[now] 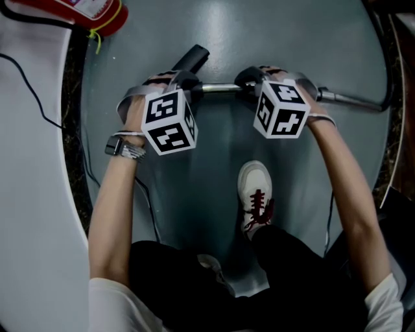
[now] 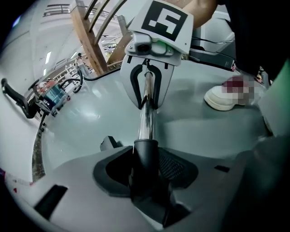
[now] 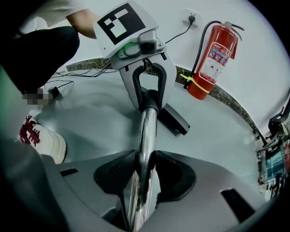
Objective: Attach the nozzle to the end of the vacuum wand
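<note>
A chrome vacuum wand lies level just above the grey floor, and its far end runs off to the right. A black nozzle sits on its left end, angled away. My left gripper is shut on the nozzle's black neck, pads on either side. My right gripper is shut on the chrome tube a little to the right. In each gripper view the other gripper faces me along the tube: the right gripper and the left gripper. The nozzle's foot shows behind the left one.
A red fire extinguisher stands by the white curved wall at the far left. The person's white shoe rests on the floor below the wand. Black cables trail along the wall. A wheeled cart stands off to one side.
</note>
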`<state>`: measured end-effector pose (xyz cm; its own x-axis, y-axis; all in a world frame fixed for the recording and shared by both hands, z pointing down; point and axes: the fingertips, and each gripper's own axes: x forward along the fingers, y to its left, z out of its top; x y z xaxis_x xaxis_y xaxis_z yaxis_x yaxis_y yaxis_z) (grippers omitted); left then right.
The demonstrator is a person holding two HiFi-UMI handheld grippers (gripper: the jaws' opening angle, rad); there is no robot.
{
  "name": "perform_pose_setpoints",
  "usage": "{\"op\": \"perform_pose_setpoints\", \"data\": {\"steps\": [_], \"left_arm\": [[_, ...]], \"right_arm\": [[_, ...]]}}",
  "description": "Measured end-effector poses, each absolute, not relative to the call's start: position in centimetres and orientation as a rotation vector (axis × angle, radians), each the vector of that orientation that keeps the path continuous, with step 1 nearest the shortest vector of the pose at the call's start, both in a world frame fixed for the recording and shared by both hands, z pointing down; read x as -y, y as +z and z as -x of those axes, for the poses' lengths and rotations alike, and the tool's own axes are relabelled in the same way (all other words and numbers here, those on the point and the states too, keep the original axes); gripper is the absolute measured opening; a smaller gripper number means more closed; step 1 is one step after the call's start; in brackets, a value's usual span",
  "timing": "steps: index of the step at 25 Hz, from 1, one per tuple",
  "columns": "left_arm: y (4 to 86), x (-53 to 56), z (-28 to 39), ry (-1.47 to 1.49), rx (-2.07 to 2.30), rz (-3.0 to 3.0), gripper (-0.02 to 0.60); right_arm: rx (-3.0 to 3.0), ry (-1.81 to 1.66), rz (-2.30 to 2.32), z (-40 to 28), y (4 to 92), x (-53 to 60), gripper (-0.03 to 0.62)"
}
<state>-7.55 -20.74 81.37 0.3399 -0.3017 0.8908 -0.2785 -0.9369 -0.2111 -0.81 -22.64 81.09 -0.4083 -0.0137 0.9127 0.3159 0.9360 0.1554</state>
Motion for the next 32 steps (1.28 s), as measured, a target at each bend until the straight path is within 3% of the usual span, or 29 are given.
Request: {"op": "perform_pose_setpoints", "data": {"steps": [32], "left_arm": [[82.5,22.0,7.6,-1.758,-0.53,2.419,0.166]], "right_arm": [[2.016,-0.368,0.142,1.6,82.1,23.9,0.152]]}}
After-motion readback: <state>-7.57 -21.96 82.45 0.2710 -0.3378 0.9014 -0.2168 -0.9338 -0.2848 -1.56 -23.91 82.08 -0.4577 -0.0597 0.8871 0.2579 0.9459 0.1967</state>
